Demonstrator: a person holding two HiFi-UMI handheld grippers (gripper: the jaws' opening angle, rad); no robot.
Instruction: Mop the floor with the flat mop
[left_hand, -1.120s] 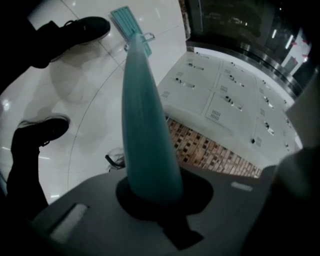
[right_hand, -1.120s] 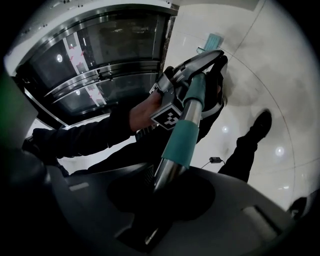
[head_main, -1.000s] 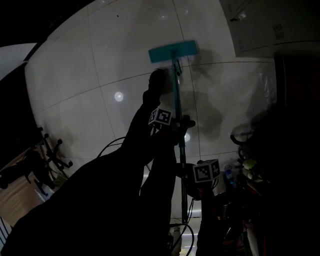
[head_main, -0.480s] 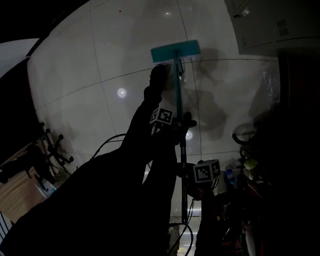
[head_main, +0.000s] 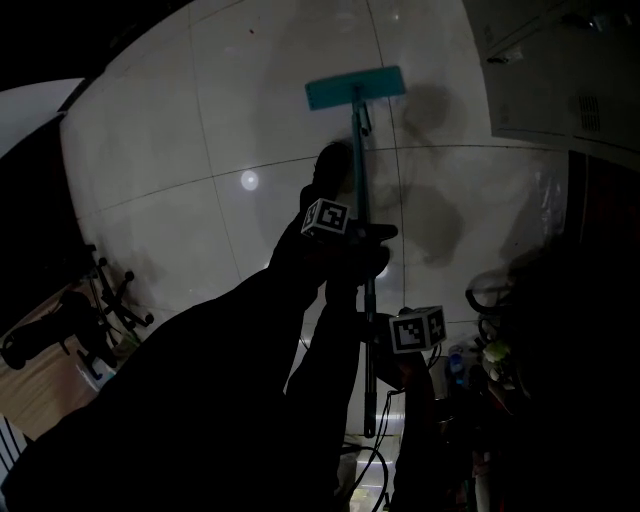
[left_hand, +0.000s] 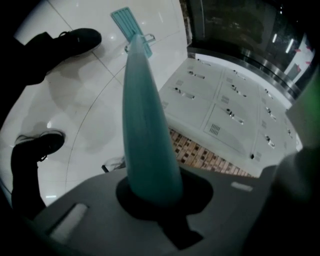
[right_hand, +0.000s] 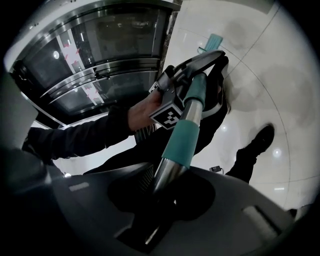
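Note:
The flat mop has a teal head (head_main: 355, 87) lying flat on the white tiled floor (head_main: 200, 200), and its pole (head_main: 362, 180) runs back toward me. My left gripper (head_main: 358, 240) is shut on the pole's upper part, under its marker cube. Lower on the pole, my right gripper (head_main: 388, 352) is shut as well. In the left gripper view the teal pole (left_hand: 147, 125) passes between the jaws of the left gripper (left_hand: 155, 200) toward the mop head (left_hand: 131, 25). In the right gripper view the right gripper (right_hand: 160, 192) clamps the metal-and-teal pole (right_hand: 182, 135).
Grey damp patches (head_main: 440, 220) mark the tiles near the mop. White lockers (head_main: 540, 80) stand at the far right, and dark clutter (head_main: 490, 345) below them. A chair base (head_main: 105, 300) is at left. Cables (head_main: 372, 460) trail by my shoes (left_hand: 75, 40).
The mop head has slid farther away across the tiles. Both grippers kept their hold on the pole and shifted slightly right.

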